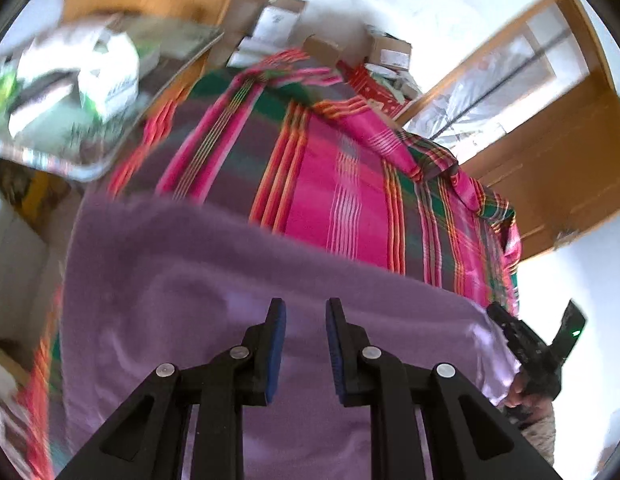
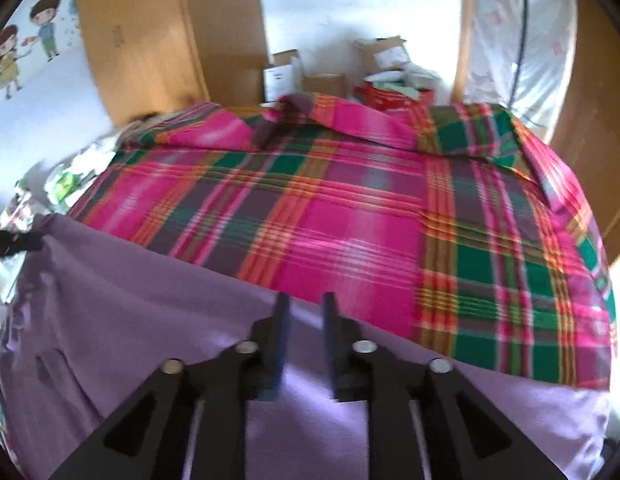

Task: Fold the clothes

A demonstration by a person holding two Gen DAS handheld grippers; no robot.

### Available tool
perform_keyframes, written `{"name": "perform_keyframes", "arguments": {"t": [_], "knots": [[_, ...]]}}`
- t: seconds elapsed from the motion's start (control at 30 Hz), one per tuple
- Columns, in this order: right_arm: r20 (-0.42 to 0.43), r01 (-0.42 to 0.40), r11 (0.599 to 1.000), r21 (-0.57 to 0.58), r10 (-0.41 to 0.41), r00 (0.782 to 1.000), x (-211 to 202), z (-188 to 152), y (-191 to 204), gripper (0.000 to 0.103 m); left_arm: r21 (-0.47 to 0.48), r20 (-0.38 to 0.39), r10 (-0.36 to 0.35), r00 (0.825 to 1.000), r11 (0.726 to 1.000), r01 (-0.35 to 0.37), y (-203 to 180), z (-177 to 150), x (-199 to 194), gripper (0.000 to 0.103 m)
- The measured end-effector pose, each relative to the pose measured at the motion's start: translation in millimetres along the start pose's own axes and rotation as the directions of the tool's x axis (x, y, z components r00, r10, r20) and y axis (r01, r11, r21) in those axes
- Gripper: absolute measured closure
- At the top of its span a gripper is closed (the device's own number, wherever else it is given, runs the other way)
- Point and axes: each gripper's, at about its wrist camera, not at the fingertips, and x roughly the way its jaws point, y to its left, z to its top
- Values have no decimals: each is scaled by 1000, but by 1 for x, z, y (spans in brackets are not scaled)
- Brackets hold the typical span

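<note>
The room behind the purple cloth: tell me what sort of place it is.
Most likely a bedroom in a home. A plaid bedspread covers what looks like a bed, where the purple cloth lies. A cartoon children sticker decorates the wall, and cardboard boxes sit by a wooden door.

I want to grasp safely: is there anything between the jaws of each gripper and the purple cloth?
Nothing visible. The left gripper and right gripper are open directly over the purple cloth, which lies on the plaid bedcover.
</note>
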Motion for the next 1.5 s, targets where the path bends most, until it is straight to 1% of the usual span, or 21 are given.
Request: {"name": "perform_keyframes", "arguments": {"t": [0.07, 0.1, 0.17, 0.23, 0.33, 0.43, 0.53, 0.63, 0.7, 0.8, 0.87, 0.9, 0.97, 1.0, 1.07, 1.1, 1.13, 1.2, 1.3, 1.4, 1.5], "knots": [[-11, -32, 998, -50, 31, 999, 5, 4, 15, 78, 65, -14, 0, 1000, 998, 1, -12, 8, 10, 80], [-16, -44, 996, -74, 43, 999, 8, 7, 21, 75, 101, -30, -4, 1000, 995, 7, -18, 10, 17, 77], [-37, -70, 988, -138, 65, 997, 16, 13, 38, 74, 174, -63, 15, 998, 985, -4, -28, 13, 31, 77], [-61, -77, 977, -199, 66, 996, 25, 16, 53, 73, 267, -60, 67, 996, 962, -49, -42, 13, 46, 77], [-96, -89, 958, -273, 65, 993, 37, 18, 71, 73, 381, -77, 83, 994, 924, -48, -56, 12, 61, 77], [-124, -114, 944, -309, 79, 989, 46, 19, 81, 72, 444, -78, 90, 993, 895, -46, -66, 12, 69, 77], [-143, -131, 932, -339, 86, 986, 51, 18, 88, 70, 504, -67, 116, 991, 861, -67, -71, 9, 76, 76], [-140, -131, 927, -352, 87, 986, 53, 20, 89, 70, 522, -85, 147, 985, 849, -82, -71, 8, 83, 76], [-145, -142, 927, -347, 96, 985, 55, 22, 89, 70, 565, -72, 144, 987, 822, -78, -73, 4, 85, 72], [-147, -152, 924, -351, 105, 983, 55, 23, 91, 70, 633, -37, 163, 986, 767, -103, -79, -3, 87, 68], [-149, -157, 920, -358, 110, 983, 55, 22, 93, 70, 667, -12, 177, 984, 734, -124, -85, -7, 88, 68], [-149, -160, 919, -361, 112, 982, 55, 22, 94, 70, 678, -2, 180, 984, 723, -131, -87, -8, 89, 68], [-150, -165, 915, -368, 117, 982, 55, 22, 97, 75, 680, 0, 170, 985, 723, -125, -89, -7, 90, 68], [-151, -168, 913, -371, 119, 981, 55, 22, 98, 77, 679, -1, 164, 986, 724, -120, -90, -7, 90, 71], [-152, -173, 909, -378, 124, 981, 55, 21, 100, 86, 691, 7, 163, 987, 712, -123, -92, -9, 90, 83], [-153, -176, 908, -381, 126, 980, 55, 21, 101, 95, 699, 13, 164, 986, 704, -126, -93, -10, 90, 96], [-153, -179, 906, -384, 128, 980, 55, 21, 103, 96, 705, 19, 170, 985, 696, -134, -95, -12, 91, 100], [-147, -166, 902, -399, 116, 982, 54, 20, 106, 101, 711, 32, 185, 982, 686, -153, -99, -13, 92, 101], [-116, -124, 901, -415, 83, 990, 52, 21, 109, 101, 692, 55, 181, 982, 702, -168, -99, -8, 89, 101], [-59, -75, 924, -375, 57, 997, 50, 28, 104, 102, 655, 58, 169, 984, 737, -165, -97, 3, 91, 102], [-42, -25, 940, -340, 11, 999, 56, 38, 99, 103, 618, 55, 155, 986, 770, -156, -94, 13, 93, 102]]}}
